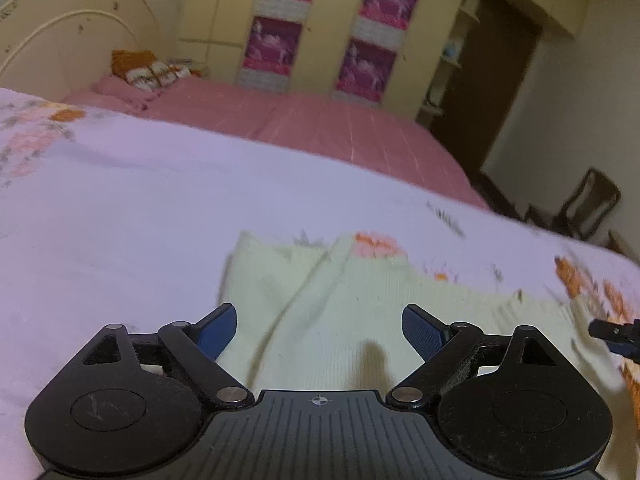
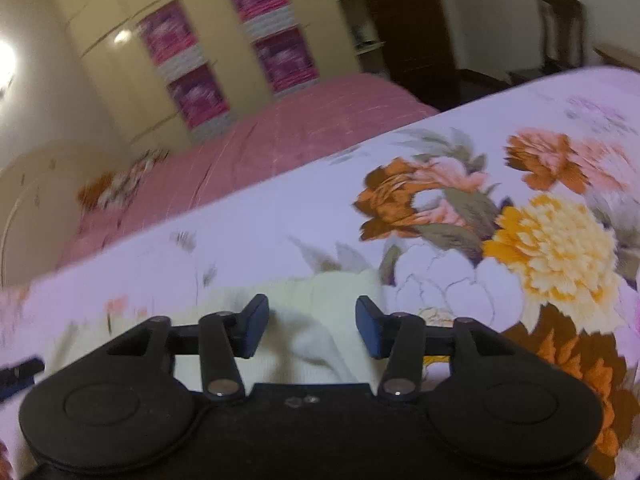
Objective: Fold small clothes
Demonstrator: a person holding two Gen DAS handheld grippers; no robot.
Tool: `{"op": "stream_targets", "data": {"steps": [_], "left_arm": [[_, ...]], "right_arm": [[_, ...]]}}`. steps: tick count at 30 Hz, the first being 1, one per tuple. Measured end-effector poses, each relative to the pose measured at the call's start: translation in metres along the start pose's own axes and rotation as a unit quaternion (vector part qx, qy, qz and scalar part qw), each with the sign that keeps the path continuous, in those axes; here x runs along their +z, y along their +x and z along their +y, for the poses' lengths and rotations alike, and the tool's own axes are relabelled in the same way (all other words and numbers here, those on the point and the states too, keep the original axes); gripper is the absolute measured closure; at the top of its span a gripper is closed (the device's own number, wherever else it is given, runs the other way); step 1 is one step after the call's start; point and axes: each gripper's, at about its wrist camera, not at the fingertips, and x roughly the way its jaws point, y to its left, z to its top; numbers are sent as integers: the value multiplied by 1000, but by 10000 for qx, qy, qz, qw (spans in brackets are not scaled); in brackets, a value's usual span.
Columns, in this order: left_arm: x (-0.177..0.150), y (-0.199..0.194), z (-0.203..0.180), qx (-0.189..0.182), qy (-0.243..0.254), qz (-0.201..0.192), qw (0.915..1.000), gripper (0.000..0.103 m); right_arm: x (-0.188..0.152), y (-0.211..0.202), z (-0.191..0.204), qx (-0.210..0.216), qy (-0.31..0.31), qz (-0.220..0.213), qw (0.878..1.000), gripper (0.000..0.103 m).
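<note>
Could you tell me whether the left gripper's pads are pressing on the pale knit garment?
Apart. The left wrist view shows the left gripper wide open, the pale knit garment lying between its blue pads, unpinched.

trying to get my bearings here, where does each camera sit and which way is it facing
Left wrist: on the left gripper, angled down along its open blue fingers at a pale knit garment on the floral sheet; the other gripper's tip shows at the right edge.
Right wrist: on the right gripper, jaws apart, over the same garment's edge beside big printed flowers.
Shared: garment, floral sheet, pink bed, wardrobe with purple posters.
</note>
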Motion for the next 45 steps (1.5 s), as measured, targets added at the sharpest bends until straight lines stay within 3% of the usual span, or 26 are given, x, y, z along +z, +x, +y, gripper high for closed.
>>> {"op": "stream_targets", "data": {"steps": [5, 7, 8, 9, 12, 15, 19, 24, 28, 34, 40, 45], "left_arm": [[5, 12, -12, 77, 246, 91, 9996, 59], [3, 15, -14, 279, 430, 37, 9987, 91], [3, 14, -14, 342, 433, -7, 9985, 94], [2, 13, -13, 420, 430, -78, 9982, 96], [-2, 8, -8, 650, 493, -292, 9962, 98], [-4, 10, -2, 703, 410, -291, 9963, 98], [-3, 6, -2, 766, 74, -466, 9959, 98], [-5, -18, -11, 649, 322, -590, 9956, 98], [-10, -41, -23, 316, 402, -513, 9974, 98], [-34, -50, -58, -174, 699, 31, 9974, 98], [-47, -48, -64, -62, 692, 223, 9973, 98], [-45, -42, -60, -13, 721, 252, 9971, 98]], "right_arm": [[-2, 23, 11, -79, -268, 205, 9994, 56], [-2, 28, 18, -93, -452, 218, 9987, 70], [-2, 29, 22, -141, -575, 246, 9979, 94], [-4, 28, 25, -191, -683, 224, 9972, 98], [-6, 20, 30, -292, -978, -14, 9948, 99], [-4, 27, 20, -775, -1050, -97, 9914, 99], [-5, 29, 16, -868, -953, -193, 9915, 99], [-6, 6, 17, -542, -742, -374, 9951, 87], [-10, -14, 27, -288, -718, -382, 9963, 85], [-34, -28, 58, 76, -1040, -133, 9945, 84], [-44, -26, 62, -345, -1241, -126, 9916, 71], [-49, -16, 41, -659, -1455, 94, 9871, 80]]}}
